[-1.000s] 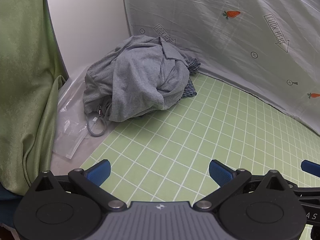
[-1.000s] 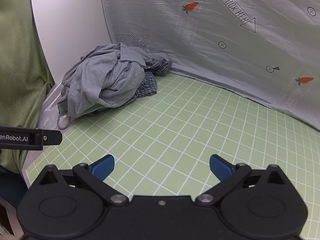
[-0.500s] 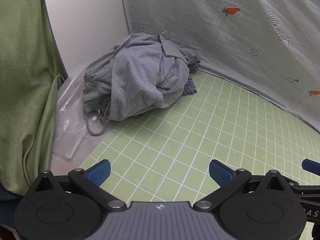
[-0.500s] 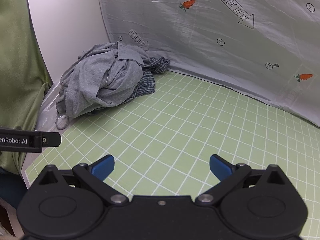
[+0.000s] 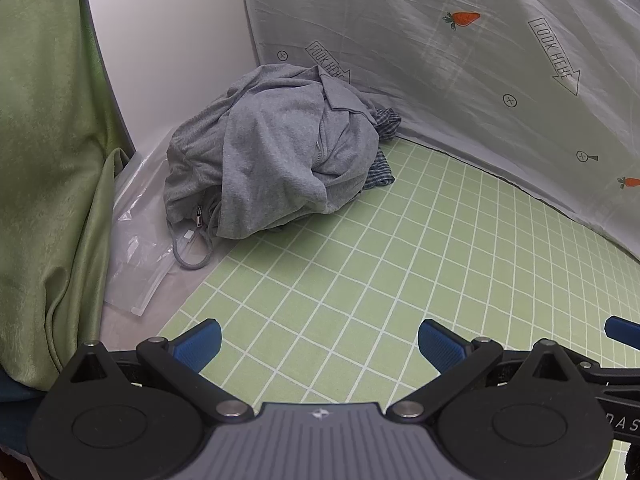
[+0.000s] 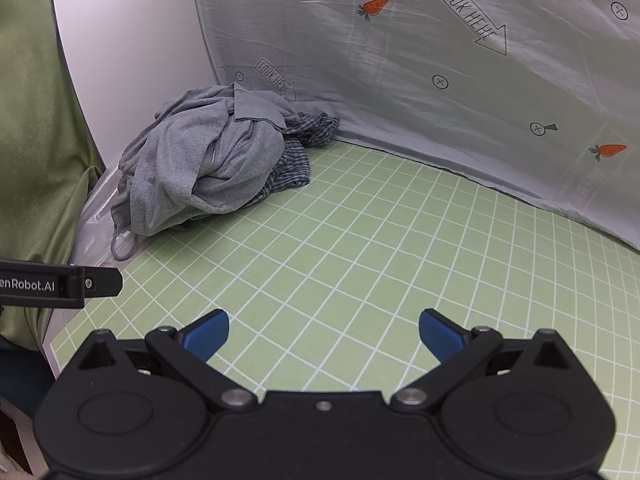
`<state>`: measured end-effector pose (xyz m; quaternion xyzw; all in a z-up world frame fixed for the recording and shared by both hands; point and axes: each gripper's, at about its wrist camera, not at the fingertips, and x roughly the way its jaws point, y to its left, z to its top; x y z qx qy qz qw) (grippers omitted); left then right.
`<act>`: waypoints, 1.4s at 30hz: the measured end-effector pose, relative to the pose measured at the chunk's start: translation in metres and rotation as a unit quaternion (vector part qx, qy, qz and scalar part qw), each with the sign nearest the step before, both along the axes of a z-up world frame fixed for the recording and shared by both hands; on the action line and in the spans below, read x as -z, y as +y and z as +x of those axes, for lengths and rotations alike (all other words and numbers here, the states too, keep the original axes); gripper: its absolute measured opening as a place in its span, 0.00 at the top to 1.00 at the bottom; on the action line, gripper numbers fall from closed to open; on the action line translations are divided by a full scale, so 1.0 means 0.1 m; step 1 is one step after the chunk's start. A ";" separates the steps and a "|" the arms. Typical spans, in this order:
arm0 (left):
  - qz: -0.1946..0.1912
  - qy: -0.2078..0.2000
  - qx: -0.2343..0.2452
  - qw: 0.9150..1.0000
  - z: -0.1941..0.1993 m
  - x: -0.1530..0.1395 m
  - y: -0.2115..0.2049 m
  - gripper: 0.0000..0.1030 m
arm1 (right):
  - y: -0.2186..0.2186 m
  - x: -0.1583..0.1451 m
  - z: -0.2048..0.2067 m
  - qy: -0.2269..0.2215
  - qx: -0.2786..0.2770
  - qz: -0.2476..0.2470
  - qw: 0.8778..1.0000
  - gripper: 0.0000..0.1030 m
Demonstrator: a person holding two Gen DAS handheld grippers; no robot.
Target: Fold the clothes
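Clothes heaped at the far-left corner; I see both jaws wide, holding nothing.

Grey printed sheet (image 6: 460, 92) backs the green grid mat (image 5: 400, 260). Grey zip garment (image 5: 276, 156) lies crumpled over checked cloth (image 6: 294, 170), no clear long axis. Left gripper (image 5: 319, 344) and right gripper (image 6: 323, 332) hover well apart from it.

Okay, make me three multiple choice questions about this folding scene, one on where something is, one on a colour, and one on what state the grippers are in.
1. Where is the clothes pile?
A. mat's far left corner
B. mat's centre
C. between the left gripper's fingers

2. What colour is the top garment?
A. red
B. grey
C. white

3. How are both grippers?
A. shut on cloth
B. shut, empty
C. open, empty

Answers: 1 A, the pile sits by the white wall and the sheet. 2 B, grey fabric covers a checked garment. 3 C, left and right gripper fingers stand apart over bare mat.
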<state>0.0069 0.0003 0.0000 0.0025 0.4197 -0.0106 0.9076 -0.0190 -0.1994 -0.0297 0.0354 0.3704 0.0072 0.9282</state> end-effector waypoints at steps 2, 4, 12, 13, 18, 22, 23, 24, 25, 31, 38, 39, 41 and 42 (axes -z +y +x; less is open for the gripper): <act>0.000 0.000 0.000 1.000 0.00 0.00 0.00 0.00 | 0.00 0.00 0.00 0.000 0.000 0.000 1.000 0.01; 0.000 0.000 -0.001 1.000 0.00 0.00 0.00 0.00 | 0.00 0.00 0.00 0.001 0.000 0.000 1.000 0.01; 0.000 0.002 -0.001 1.000 0.00 -0.01 0.00 0.00 | -0.01 0.00 0.01 0.001 0.000 0.001 1.000 0.01; 0.000 0.003 -0.001 1.000 0.00 -0.01 0.00 0.00 | -0.01 0.00 0.01 0.001 0.000 0.001 1.000 0.01; 0.000 0.003 -0.001 1.000 0.00 -0.01 0.01 0.00 | -0.01 0.00 0.00 0.001 0.000 0.002 1.000 0.01; 0.001 0.003 0.000 1.000 0.00 -0.01 0.01 0.00 | -0.01 0.00 0.00 0.000 -0.001 0.002 1.000 0.01; 0.001 0.003 0.001 1.000 0.00 -0.01 0.01 0.00 | -0.01 0.00 -0.01 0.000 -0.001 0.002 1.000 0.01; 0.001 0.004 0.001 1.000 0.00 -0.01 0.01 0.00 | -0.01 0.00 -0.01 0.000 -0.001 0.002 1.000 0.01; 0.001 0.004 0.001 1.000 -0.01 -0.01 0.01 0.00 | -0.01 0.00 -0.01 0.000 -0.001 0.002 1.000 0.01; 0.001 0.006 0.001 1.000 0.00 -0.01 0.00 0.00 | -0.01 -0.01 -0.01 0.000 -0.001 0.002 1.000 0.01; 0.002 0.009 0.001 1.000 0.02 0.01 -0.01 0.00 | -0.02 0.00 0.01 0.003 0.000 0.003 1.000 0.01; 0.002 0.010 0.001 1.000 0.02 0.01 -0.01 0.00 | -0.02 0.01 0.02 0.004 -0.001 0.003 1.000 0.01; 0.003 0.012 -0.002 1.000 0.05 0.01 -0.01 0.00 | -0.02 0.01 0.04 0.006 -0.001 0.003 1.000 0.01; 0.003 0.012 -0.004 1.000 0.06 0.01 0.00 0.00 | -0.02 0.01 0.06 0.005 -0.002 0.002 1.000 0.01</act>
